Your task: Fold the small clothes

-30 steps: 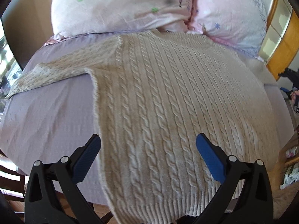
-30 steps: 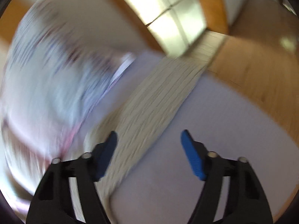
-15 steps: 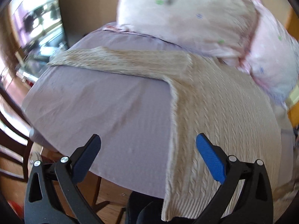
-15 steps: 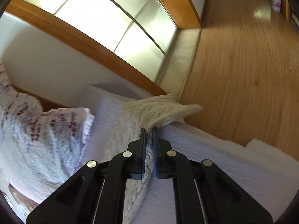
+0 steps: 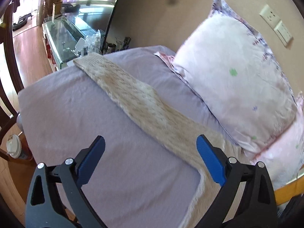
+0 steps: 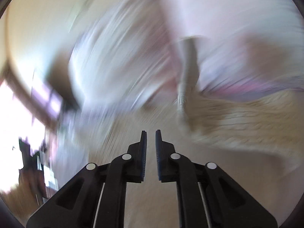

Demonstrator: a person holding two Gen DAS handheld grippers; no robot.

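Observation:
A beige cable-knit sweater lies on a bed with a lilac sheet [image 5: 76, 114]. In the left wrist view its left sleeve [image 5: 136, 98] stretches flat toward the bed's far corner. My left gripper [image 5: 152, 159] is open and empty, hovering above the sleeve near the armpit. The right wrist view is heavily blurred by motion. My right gripper [image 6: 151, 142] has its jaws nearly closed with a narrow gap and nothing visible between them. Beige sweater knit [image 6: 247, 119] shows to its right and below.
A pink-white floral pillow [image 5: 237, 79] lies against the wall beside the sleeve. A glass cabinet [image 5: 66, 32] stands beyond the bed's far corner. A paper cup [image 5: 14, 148] and dark chair parts sit at the left, below the bed's edge.
My left gripper swung left from the sweater body to the left sleeve, staying open. My right gripper closed on the right sleeve, then swung fast across over the sweater; no sleeve shows between its jaws now.

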